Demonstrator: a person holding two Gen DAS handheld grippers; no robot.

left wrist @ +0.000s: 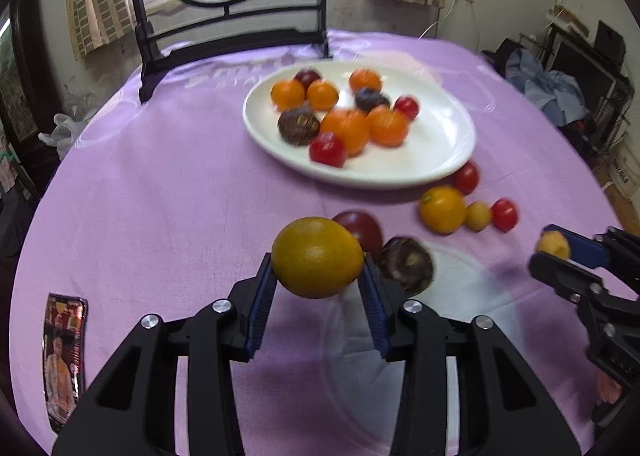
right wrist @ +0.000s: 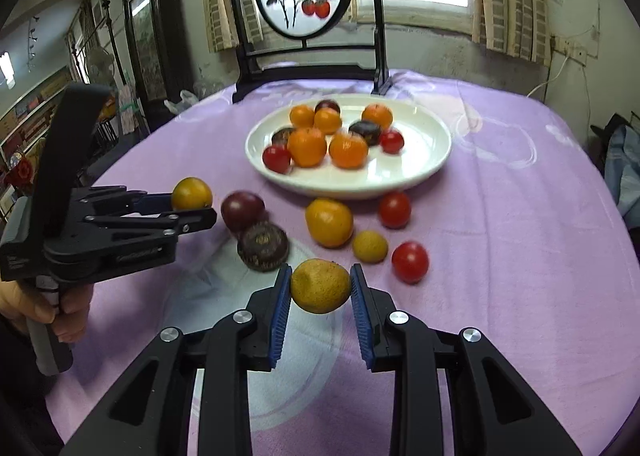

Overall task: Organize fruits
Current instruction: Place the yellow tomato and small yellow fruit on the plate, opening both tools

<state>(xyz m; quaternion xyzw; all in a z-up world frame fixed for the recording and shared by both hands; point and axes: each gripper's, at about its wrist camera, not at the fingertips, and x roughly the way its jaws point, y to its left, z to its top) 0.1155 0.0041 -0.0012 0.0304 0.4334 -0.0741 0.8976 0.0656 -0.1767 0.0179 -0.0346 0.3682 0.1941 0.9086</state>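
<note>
A white plate (left wrist: 436,164) (right wrist: 424,164) at mid-table holds several oranges, red tomatoes and dark fruits. My left gripper (left wrist: 318,268) (right wrist: 188,205) is shut on a yellow-orange citrus (left wrist: 316,252) (right wrist: 191,193), lifted off the purple cloth. My right gripper (right wrist: 321,292) (left wrist: 554,254) is shut on a small yellow fruit (right wrist: 320,282) (left wrist: 553,243), also above the cloth. Loose on the cloth in front of the plate lie a dark red plum (right wrist: 242,210), a dark brown fruit (right wrist: 263,246), an orange (right wrist: 329,222), a small yellow fruit (right wrist: 370,246) and two red tomatoes (right wrist: 394,209).
A black-framed screen (left wrist: 232,36) (right wrist: 308,56) with a round painting stands at the table's far edge, behind the plate. A printed packet (left wrist: 64,360) lies near the left front edge. A person's hand (right wrist: 60,312) grips the left tool's handle. Room clutter surrounds the table.
</note>
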